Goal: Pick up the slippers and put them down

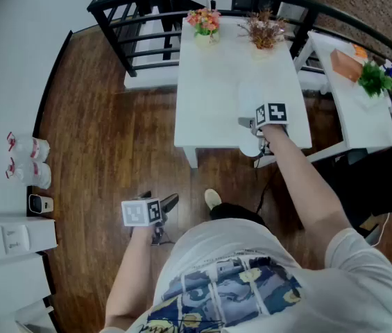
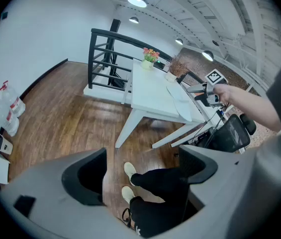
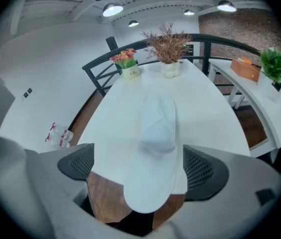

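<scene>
Right gripper [image 3: 141,169] jaws spread astride white fabric slipper [image 3: 156,133], pads seemingly clear; heel overhangs white table [image 3: 215,118] edge. Left gripper [image 2: 142,172] agape, empty.

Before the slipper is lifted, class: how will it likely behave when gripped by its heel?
Probably light: the slipper looks thin and flat. Likely floppy, so its toe may droop. Its heel overhangs the table, so a push could tip it off.

Left gripper [image 2: 142,173] and right gripper [image 3: 138,171] both angle down, fingers [image 2: 86,183] apart.
</scene>
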The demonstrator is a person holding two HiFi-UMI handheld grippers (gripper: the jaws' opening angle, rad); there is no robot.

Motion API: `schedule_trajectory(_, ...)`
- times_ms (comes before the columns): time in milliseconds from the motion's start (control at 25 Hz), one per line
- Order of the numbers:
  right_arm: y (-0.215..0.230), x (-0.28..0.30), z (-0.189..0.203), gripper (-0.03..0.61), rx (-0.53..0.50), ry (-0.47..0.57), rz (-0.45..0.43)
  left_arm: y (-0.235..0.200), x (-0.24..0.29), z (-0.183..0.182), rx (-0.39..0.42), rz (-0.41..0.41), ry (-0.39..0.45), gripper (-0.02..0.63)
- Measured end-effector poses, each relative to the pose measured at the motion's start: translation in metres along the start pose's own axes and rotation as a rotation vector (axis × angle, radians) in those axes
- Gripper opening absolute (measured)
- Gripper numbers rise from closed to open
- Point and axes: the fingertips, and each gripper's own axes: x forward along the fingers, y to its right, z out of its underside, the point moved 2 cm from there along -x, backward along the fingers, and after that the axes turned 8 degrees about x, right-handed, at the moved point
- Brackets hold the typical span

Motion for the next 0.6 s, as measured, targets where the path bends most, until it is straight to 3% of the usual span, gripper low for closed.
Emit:
schedule_trajectory(200, 0.045, 0.064, -0.037, 0.591, -0.014, -0.099, 0.148, 0.012, 0.010, -0.053, -0.013, -0.022, 0.008, 0.451)
schedule_trajectory(360, 0.069, 0.104, -0.039, 0.578, -0.039, -0.203, 0.225, 0.016, 0.032, -0.065, -0.069, -0.039, -0.018, 0.451)
schedule_trajectory(600, 0.068, 0.108, -0.037, 0.551, -0.102, -0.140, 0.208, 0.021, 0.054, -0.073, -0.111, -0.034, -0.021, 0.451)
